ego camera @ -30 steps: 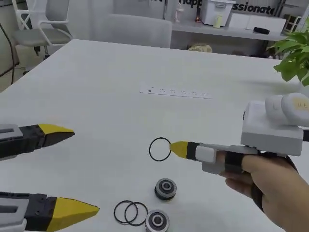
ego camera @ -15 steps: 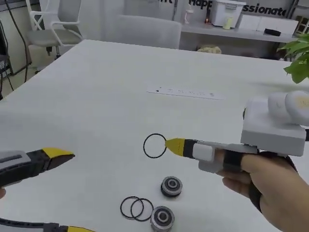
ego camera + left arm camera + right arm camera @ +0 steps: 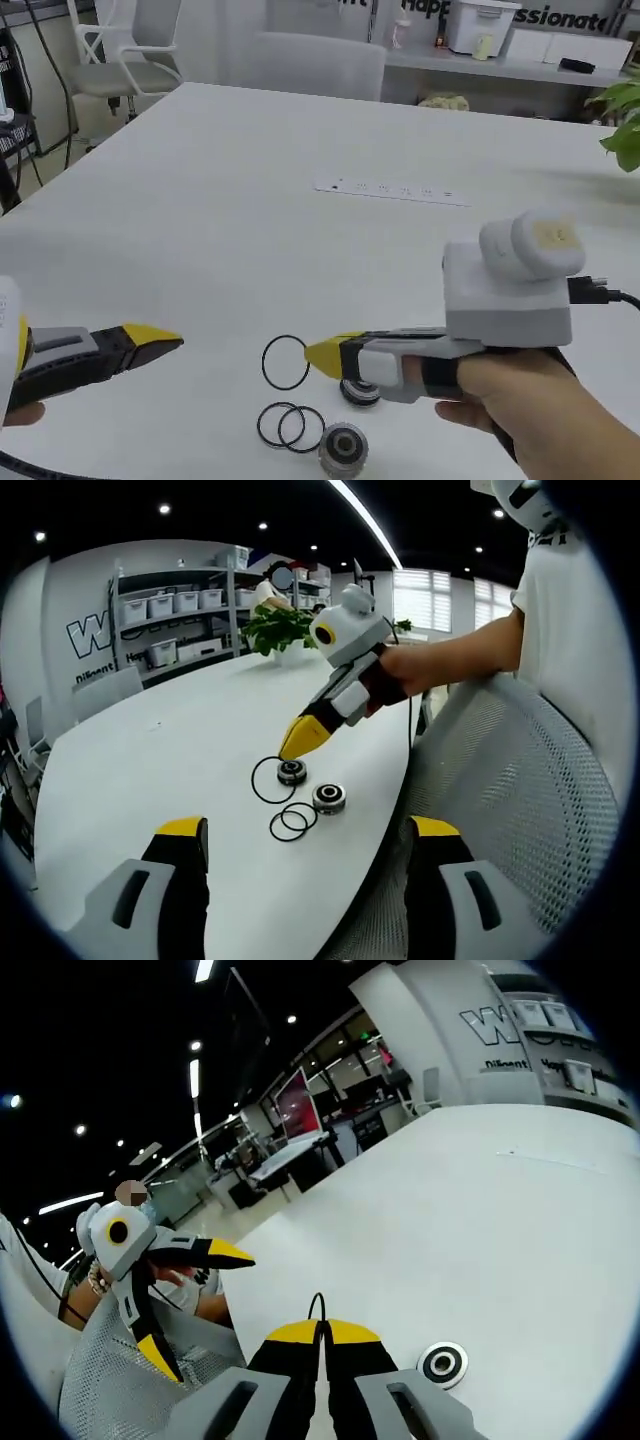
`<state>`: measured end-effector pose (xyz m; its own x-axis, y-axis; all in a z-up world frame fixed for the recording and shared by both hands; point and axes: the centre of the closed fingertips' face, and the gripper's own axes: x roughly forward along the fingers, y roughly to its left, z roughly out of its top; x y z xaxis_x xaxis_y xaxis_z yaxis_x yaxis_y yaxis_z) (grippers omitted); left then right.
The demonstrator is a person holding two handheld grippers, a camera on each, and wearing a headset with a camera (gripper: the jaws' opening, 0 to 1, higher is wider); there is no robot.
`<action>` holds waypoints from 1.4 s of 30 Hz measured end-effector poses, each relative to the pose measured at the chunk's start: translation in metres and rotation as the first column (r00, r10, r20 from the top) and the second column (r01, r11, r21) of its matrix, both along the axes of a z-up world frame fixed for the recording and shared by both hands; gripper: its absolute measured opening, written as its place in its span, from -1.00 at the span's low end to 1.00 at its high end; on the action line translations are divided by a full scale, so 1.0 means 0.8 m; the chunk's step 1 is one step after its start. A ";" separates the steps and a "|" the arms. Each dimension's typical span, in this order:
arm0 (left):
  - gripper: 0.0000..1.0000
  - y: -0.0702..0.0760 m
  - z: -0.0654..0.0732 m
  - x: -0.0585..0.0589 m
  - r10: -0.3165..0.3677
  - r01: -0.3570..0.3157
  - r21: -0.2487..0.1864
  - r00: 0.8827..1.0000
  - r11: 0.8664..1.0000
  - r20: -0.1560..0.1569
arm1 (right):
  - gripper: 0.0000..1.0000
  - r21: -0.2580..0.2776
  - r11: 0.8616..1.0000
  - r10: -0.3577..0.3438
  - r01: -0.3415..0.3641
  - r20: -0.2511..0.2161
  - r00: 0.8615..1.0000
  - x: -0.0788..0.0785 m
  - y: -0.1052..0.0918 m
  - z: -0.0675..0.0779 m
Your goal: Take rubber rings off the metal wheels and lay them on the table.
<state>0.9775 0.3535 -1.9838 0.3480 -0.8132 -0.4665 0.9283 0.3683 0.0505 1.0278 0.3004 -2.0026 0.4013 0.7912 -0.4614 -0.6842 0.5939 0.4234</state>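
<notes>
My right gripper [image 3: 318, 356] is shut on a thin black rubber ring [image 3: 286, 362], which hangs just over the white table [image 3: 300, 230]. Its closed yellow tips [image 3: 320, 1332] pinch the ring [image 3: 317, 1307]. Two loose rings [image 3: 290, 427] lie overlapping near the table's front edge. Beside them stands a metal wheel [image 3: 345, 447]. A second wheel [image 3: 360, 392] sits partly behind the right gripper. My left gripper [image 3: 308, 832] is open with nothing in it, off to the left, one yellow fingertip [image 3: 152, 340] pointing at the rings. From there the held ring [image 3: 272, 780] hangs by a wheel [image 3: 292, 772].
A flat marked strip [image 3: 390, 190] lies mid-table. Chairs [image 3: 310, 65] stand along the far edge and a green plant [image 3: 625, 130] at the right. A mesh chair [image 3: 500, 780] stands close to the table's near edge, by a person's arm.
The right gripper has carried the ring toward me and to the left, closer to the two loose rings. The left gripper stays open at the left. The camera has shifted too.
</notes>
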 end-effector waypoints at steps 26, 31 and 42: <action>0.49 0.003 -0.024 -0.009 -0.044 0.049 0.085 0.998 0.995 -0.053 | -1.00 -0.231 0.951 0.202 -0.204 -0.036 0.979 -0.040 0.021 -0.065; 0.49 0.001 -0.024 -0.012 -0.060 0.064 0.081 0.997 0.995 -0.056 | -1.00 -0.276 0.943 0.185 -0.185 -0.026 0.982 -0.034 0.011 -0.072; 0.47 0.003 -0.025 -0.011 -0.056 0.060 0.089 0.997 0.994 -0.050 | -0.95 -0.203 0.978 0.053 -0.055 -0.013 0.999 -0.003 -0.009 -0.053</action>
<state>0.9690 0.3557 -2.0037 0.2776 -0.7849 -0.5540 0.9500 0.3100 0.0368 1.0252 0.2931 -2.0446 0.3567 0.7012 -0.6173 -0.7149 0.6303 0.3028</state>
